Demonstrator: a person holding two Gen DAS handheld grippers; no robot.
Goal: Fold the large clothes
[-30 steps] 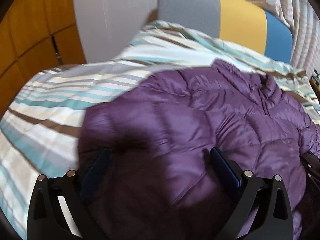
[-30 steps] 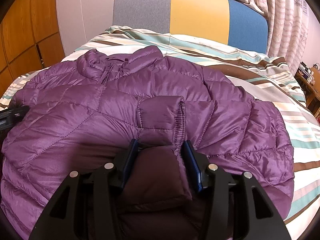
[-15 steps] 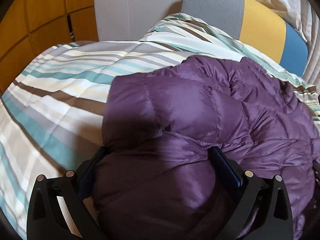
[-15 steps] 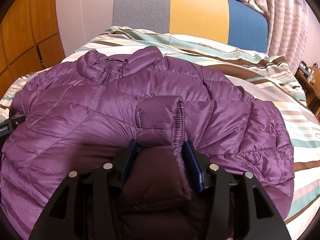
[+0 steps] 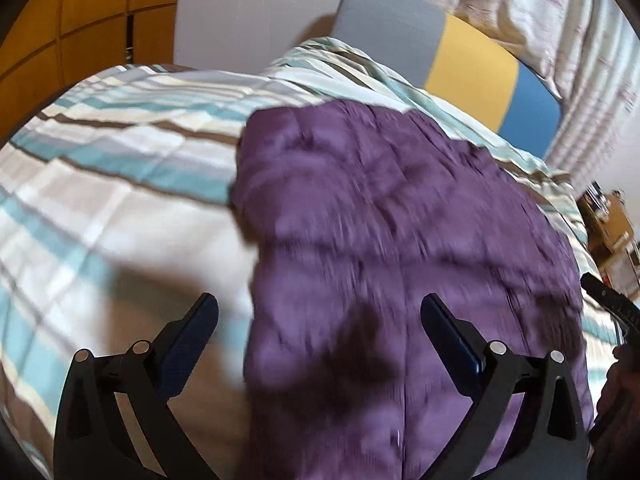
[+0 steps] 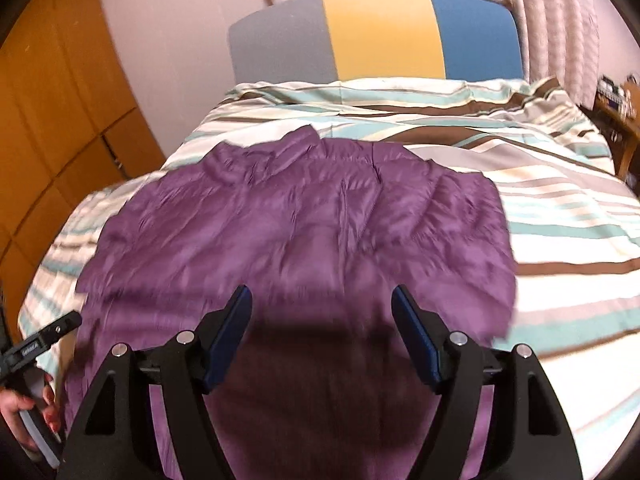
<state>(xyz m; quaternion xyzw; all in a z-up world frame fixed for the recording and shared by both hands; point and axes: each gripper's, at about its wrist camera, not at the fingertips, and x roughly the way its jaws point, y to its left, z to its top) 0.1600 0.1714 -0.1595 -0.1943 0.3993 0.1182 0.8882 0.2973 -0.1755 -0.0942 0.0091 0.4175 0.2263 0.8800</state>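
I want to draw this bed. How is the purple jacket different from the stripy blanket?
The purple jacket is one colour, puffy and stitched into quilted panels; the stripy blanket has teal, brown, grey and cream bands. The jacket is smaller and lies on top, while the blanket spreads across the whole bed beneath it. Both are soft fabric and a bit rumpled.
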